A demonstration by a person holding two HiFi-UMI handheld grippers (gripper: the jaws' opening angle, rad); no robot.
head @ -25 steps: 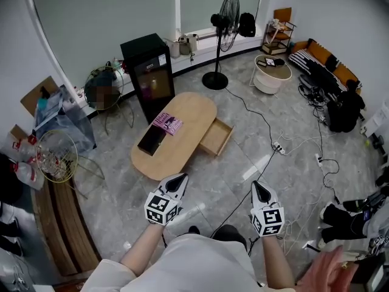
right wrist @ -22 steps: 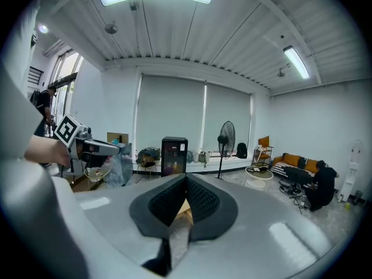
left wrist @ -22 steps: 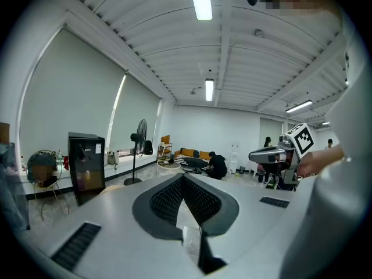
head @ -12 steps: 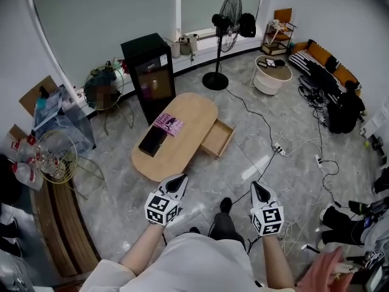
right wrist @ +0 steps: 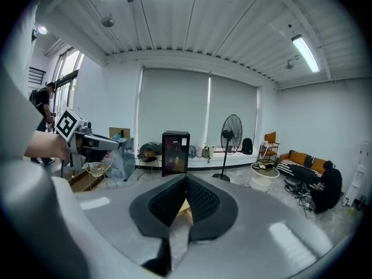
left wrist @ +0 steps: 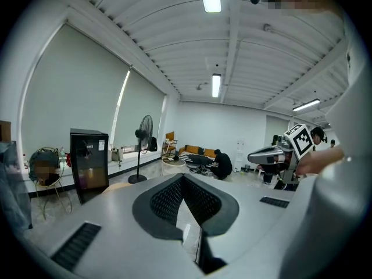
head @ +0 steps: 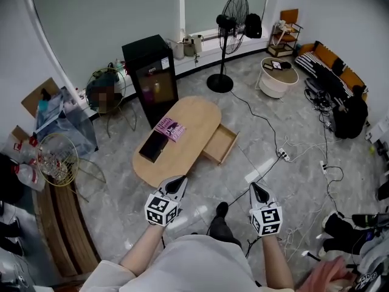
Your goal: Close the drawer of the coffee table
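Both forearms were stretched forward at bottom centre, left gripper (head: 179,180) and right gripper (head: 256,187) side by side, jaws together and empty. The drawer (head: 220,143) stood open mid-frame, jutting from the bench (head: 182,132), well apart from them.

Downward head view; two low, level forward views

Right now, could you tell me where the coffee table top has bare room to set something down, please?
The far rounded end of the coffee table, beyond the purple book, is bare, as is the near end before the black box. The middle is crowded by those two. The open drawer looks empty.
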